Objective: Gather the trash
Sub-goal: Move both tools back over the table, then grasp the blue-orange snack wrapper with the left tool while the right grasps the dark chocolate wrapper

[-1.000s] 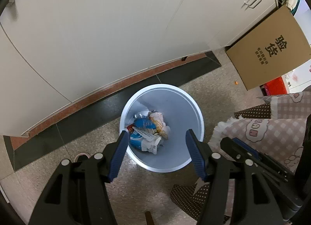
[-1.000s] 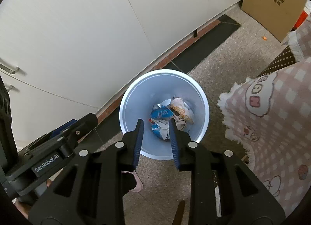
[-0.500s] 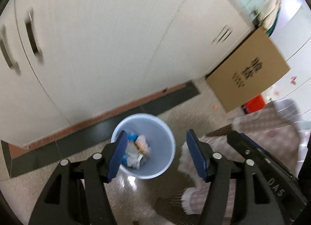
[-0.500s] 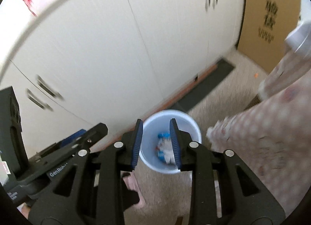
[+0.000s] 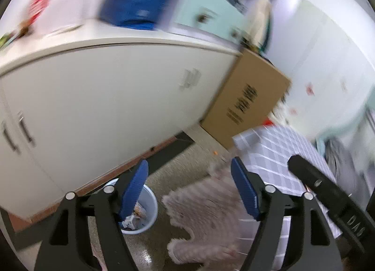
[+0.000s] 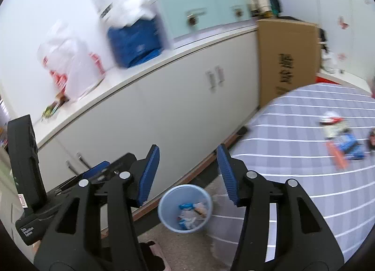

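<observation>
A pale blue trash bin (image 6: 185, 207) stands on the floor by the white cabinets, with several wrappers inside; it also shows in the left wrist view (image 5: 143, 212). My right gripper (image 6: 188, 175) is open and empty, high above the bin. My left gripper (image 5: 189, 189) is open and empty, also raised well above the floor. Several pieces of trash (image 6: 339, 135) lie on the checked tablecloth (image 6: 293, 144) at the right of the right wrist view. Both views are blurred by motion.
White cabinets (image 6: 164, 116) run along the wall, with bags and boxes on top. A cardboard box (image 5: 246, 104) leans at their end. The table's frilled cloth edge (image 5: 206, 219) hangs beside the bin. The other gripper's body (image 6: 70, 189) is at the left.
Both grippers have risen and tilted up from over the bin toward the table. The right gripper has opened from nearly shut. The bin now looks small and low.
</observation>
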### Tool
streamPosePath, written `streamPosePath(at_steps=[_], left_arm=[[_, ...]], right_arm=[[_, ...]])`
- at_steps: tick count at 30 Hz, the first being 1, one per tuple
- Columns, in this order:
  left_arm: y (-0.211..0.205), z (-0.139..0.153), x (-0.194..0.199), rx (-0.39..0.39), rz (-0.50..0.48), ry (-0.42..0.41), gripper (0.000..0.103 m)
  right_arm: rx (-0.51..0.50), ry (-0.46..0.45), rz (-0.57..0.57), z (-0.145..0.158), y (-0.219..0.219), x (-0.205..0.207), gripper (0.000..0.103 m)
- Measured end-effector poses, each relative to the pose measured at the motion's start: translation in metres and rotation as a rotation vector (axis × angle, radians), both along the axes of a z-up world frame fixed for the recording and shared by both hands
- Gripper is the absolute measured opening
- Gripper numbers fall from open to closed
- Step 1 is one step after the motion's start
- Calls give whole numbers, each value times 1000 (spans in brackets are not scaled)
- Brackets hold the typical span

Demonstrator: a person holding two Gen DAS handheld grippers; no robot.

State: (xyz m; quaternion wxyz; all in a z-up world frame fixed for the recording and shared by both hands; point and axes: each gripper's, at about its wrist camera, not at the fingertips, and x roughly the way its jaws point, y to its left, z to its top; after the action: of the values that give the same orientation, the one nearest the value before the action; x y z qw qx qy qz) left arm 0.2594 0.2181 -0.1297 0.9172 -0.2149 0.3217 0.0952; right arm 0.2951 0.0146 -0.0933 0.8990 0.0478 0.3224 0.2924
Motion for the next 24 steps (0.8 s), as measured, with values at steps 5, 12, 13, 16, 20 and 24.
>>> streamPosePath(at_steps=[5,12,13,16,20,24], left_arm=[[-81,14,35,78,-191,42,73],[-193,9,82,269,-415,101,74],[-202,6,87,286,-426,104,74],[-238,0,103,305,-494,98,74],[-277,-16,124,361,-558,111,74],[-304,-27,141,410,-574,128,72]], right_arm=[[4,-17,-132,3,-92,12,57],[25,45,-353,-24,-217,35,64],[30,64,-381,-29,-232,38,65],[52,100,-438,-42,-267,47,65],[75,129,-476,-53,-297,57,66],[94,160,-478,-58,-312,65,67]])
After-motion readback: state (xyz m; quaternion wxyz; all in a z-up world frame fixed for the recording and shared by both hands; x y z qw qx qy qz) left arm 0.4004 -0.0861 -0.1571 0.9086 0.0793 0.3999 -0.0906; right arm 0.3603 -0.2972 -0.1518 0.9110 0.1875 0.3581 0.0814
